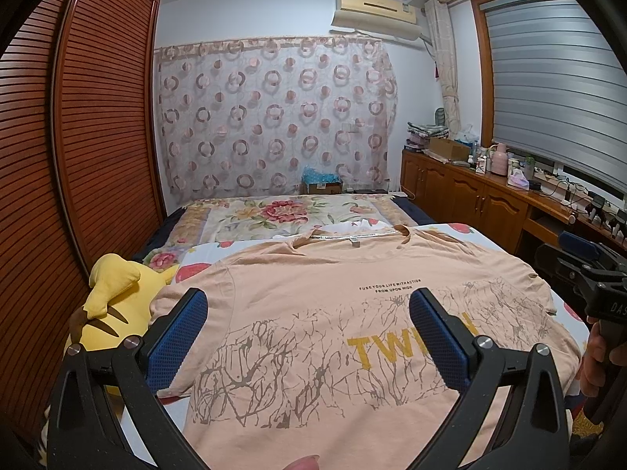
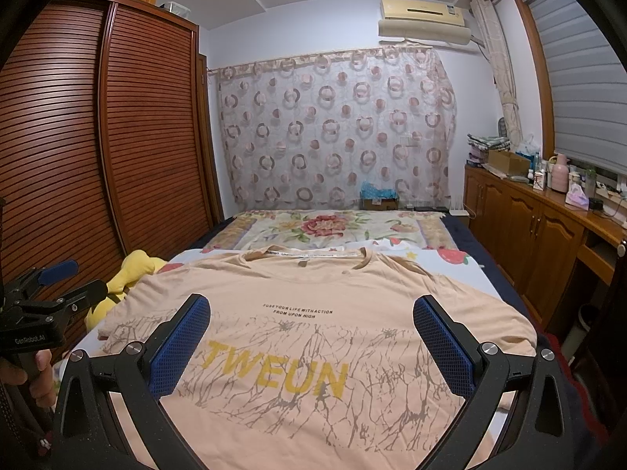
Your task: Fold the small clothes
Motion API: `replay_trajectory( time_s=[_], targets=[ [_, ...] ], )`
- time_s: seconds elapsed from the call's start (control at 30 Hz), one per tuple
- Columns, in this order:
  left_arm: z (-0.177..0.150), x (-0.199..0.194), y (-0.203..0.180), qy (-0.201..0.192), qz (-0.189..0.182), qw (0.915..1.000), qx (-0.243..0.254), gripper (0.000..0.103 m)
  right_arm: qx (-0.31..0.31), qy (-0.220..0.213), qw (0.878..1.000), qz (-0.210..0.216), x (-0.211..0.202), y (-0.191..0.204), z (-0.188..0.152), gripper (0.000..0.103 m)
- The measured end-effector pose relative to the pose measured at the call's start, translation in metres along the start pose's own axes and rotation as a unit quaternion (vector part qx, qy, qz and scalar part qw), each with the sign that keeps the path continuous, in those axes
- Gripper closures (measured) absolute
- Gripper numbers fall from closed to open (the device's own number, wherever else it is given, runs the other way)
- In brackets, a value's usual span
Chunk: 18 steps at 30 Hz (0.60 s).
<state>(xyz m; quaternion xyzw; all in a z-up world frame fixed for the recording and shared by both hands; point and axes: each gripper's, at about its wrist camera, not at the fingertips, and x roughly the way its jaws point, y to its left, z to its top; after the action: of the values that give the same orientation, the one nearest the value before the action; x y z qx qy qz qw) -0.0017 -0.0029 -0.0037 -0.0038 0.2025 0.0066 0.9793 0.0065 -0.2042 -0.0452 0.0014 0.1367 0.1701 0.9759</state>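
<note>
Peach T-shirt (image 2: 313, 337) flat on my bed (image 2: 462, 260), front up.
Print reads "TWEUN", "FUSE YOUR LIFE WITH ACTION FROM UPON HIGH"; my left gripper (image 1: 309, 329) and right gripper (image 2: 311, 337) both wide, empty.

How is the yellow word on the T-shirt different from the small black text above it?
The yellow word is large and reads TWEUN; the black text is tiny and runs in two lines. The yellow word sits lower on the T-shirt, among the grey branch pattern; the black text sits above most of it. Both are printed in capitals on the front.
</note>
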Motion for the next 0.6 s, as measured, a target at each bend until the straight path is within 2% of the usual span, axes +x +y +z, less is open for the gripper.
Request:
replay_trajectory(
  time_s=[0.6],
  targets=[
    [-0.0013, 0.0002, -0.0009, 0.001, 0.0, 1.0, 0.0, 0.0, 0.002, 0.0, 1.0, 0.002, -0.0009, 0.0, 0.0011, 0.0]
  ],
)
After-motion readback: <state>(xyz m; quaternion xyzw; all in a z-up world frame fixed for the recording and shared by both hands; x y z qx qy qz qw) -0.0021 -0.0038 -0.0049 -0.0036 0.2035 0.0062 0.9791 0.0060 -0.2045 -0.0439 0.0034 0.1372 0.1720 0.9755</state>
